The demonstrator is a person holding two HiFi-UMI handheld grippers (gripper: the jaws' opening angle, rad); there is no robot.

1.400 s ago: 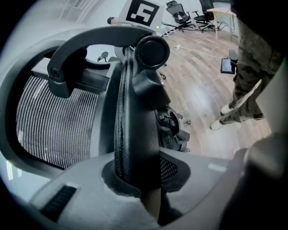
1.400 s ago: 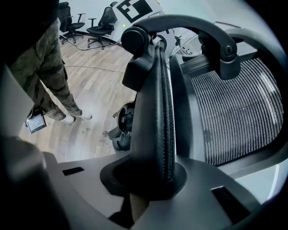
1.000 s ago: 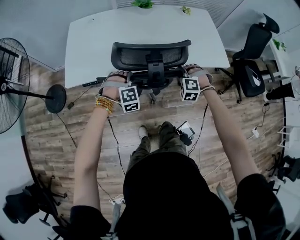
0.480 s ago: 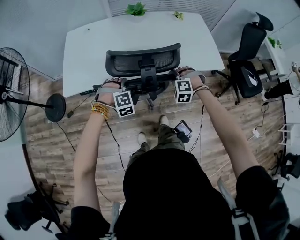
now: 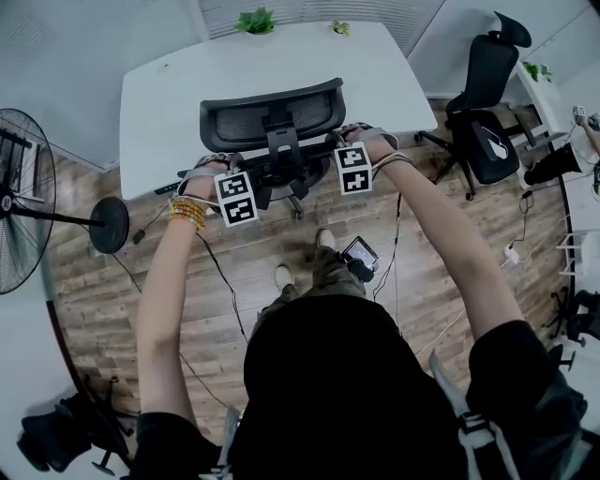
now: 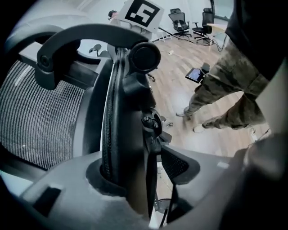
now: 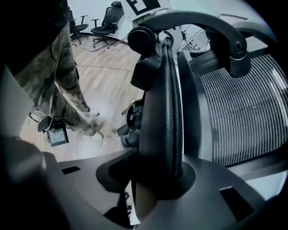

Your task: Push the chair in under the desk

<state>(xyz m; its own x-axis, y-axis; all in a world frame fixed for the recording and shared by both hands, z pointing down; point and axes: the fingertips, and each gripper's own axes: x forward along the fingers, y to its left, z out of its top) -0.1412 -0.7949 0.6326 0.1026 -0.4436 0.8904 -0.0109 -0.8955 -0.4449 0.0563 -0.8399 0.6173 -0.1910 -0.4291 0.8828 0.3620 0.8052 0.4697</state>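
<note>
The black mesh office chair [image 5: 272, 112] stands with its seat under the white desk [image 5: 178, 84], backrest at the desk's near edge. My left gripper [image 5: 210, 171] is at the chair's left armrest [image 6: 121, 126], my right gripper [image 5: 362, 137] at the right armrest [image 7: 164, 112]. In the left gripper view the armrest stands edge-on between the jaws of the left gripper [image 6: 144, 197], which are opening, with a gap showing on one side. The right gripper [image 7: 153, 188] is also opening, its armrest still in the notch with a gap beside it.
A standing fan [image 5: 23, 216] is at the left. A second black chair [image 5: 483, 103] stands to the right of the desk. Two small plants [image 5: 255, 19] sit at the desk's far edge. Cables trail over the wooden floor [image 5: 112, 281] by the person's feet [image 5: 284, 275].
The chair has slid further in under the desk, with both grippers and the person following it forward. The hands stay at the armrests.
</note>
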